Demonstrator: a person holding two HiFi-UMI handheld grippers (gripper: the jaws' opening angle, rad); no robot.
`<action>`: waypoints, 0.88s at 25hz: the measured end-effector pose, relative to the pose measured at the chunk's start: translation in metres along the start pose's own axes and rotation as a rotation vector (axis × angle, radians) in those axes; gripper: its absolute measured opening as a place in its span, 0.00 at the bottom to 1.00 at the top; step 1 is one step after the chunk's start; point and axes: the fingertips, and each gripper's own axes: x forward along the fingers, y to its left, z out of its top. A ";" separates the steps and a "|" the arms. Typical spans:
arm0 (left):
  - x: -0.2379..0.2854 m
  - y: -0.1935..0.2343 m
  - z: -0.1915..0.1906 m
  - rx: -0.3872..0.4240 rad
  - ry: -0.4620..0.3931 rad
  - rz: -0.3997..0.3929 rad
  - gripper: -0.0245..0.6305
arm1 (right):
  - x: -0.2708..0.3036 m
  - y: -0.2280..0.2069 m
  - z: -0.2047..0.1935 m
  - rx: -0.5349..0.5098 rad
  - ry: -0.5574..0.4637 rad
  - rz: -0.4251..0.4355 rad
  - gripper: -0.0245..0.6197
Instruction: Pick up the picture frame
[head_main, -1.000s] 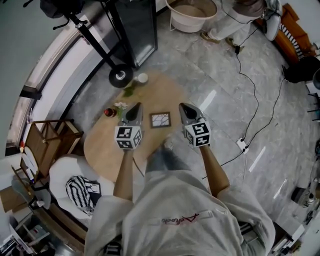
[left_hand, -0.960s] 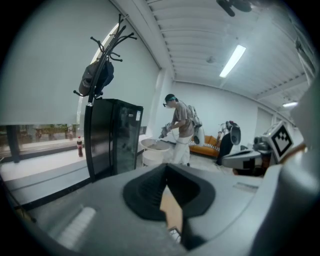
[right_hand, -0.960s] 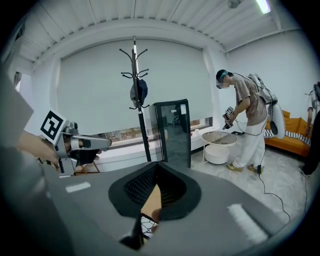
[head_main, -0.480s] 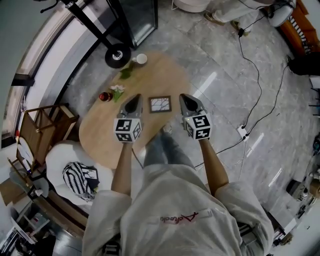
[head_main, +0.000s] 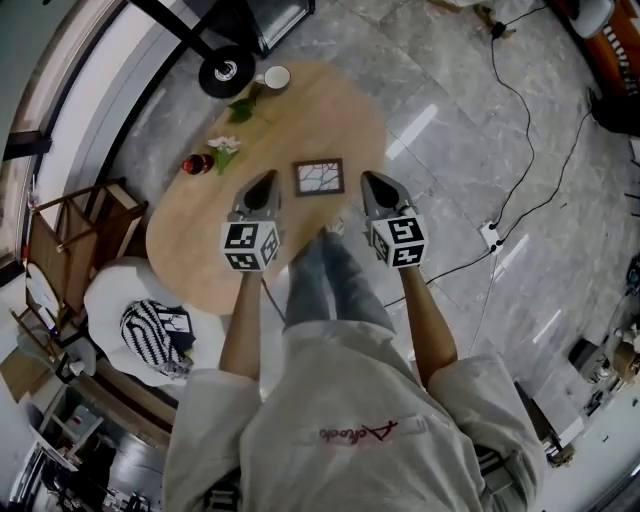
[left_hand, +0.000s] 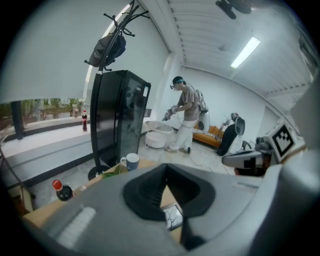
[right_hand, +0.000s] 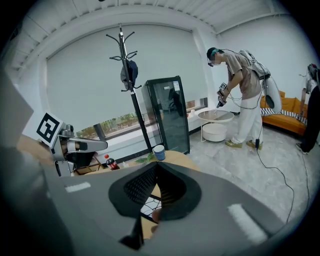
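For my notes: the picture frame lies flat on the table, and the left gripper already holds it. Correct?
No. The left gripper holds nothing; its jaws are shut and empty, as the left gripper view shows. The picture frame does lie flat on the table.

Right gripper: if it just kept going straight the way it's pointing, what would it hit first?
Probably the wooden table, right beside the picture frame. The shut, empty right gripper points forward and down, with tabletop and frame just beyond its tips. Depth is unclear, so it might clip the frame.
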 end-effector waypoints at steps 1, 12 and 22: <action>0.003 0.001 -0.007 -0.003 0.007 0.000 0.04 | 0.003 -0.001 -0.007 0.006 0.008 -0.001 0.05; 0.027 0.016 -0.086 -0.048 0.086 0.011 0.04 | 0.033 -0.004 -0.092 0.071 0.100 -0.001 0.05; 0.053 0.026 -0.149 -0.076 0.140 0.012 0.04 | 0.060 -0.015 -0.156 0.083 0.165 0.012 0.05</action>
